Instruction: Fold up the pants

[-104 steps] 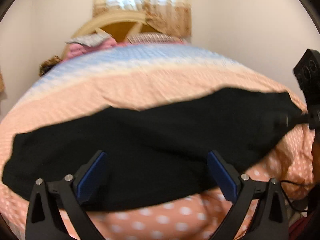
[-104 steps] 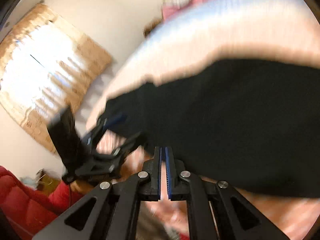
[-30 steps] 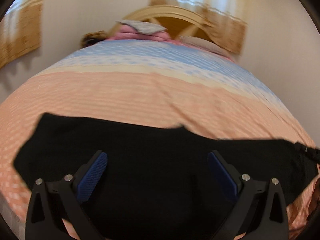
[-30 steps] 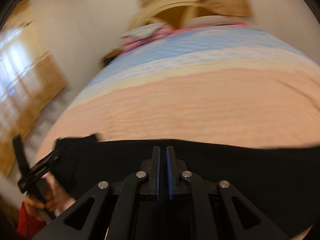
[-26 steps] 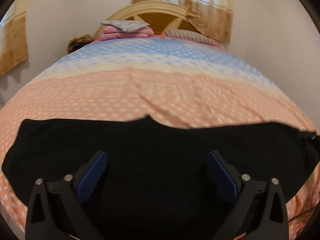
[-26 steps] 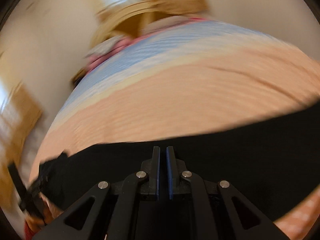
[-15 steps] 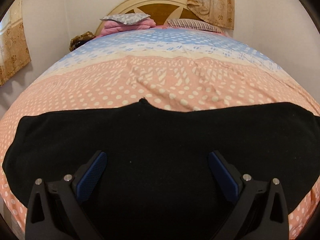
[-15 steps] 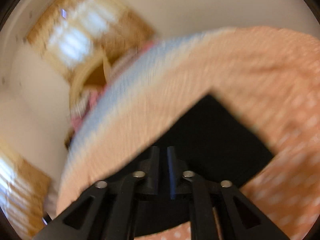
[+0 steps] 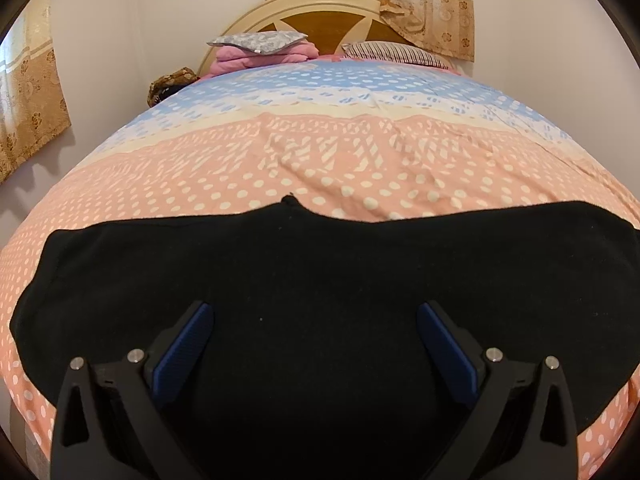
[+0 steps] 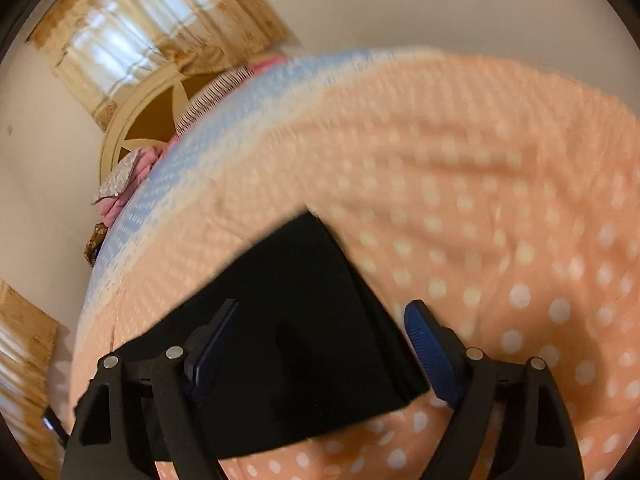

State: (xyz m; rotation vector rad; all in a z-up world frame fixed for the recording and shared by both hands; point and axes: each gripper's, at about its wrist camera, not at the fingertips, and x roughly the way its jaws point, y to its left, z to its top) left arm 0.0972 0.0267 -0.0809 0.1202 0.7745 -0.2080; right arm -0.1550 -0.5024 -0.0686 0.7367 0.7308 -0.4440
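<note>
Black pants (image 9: 320,280) lie flat across the near end of the bed, stretched from left to right. My left gripper (image 9: 316,312) is open and empty, hovering above their middle. In the right wrist view, one end of the pants (image 10: 300,304) lies on the spotted cover. My right gripper (image 10: 320,316) is open over that end and holds nothing.
The bed (image 9: 360,152) has a pink spotted cover with a blue band further back. Folded pink bedding (image 9: 260,54) and a striped pillow (image 9: 396,54) lie by the headboard (image 9: 320,16). Curtains hang at the back and on the left wall.
My right gripper has opened and let go of the pants' end, which now lies on the bed. The pants have settled flat. My left gripper stays open.
</note>
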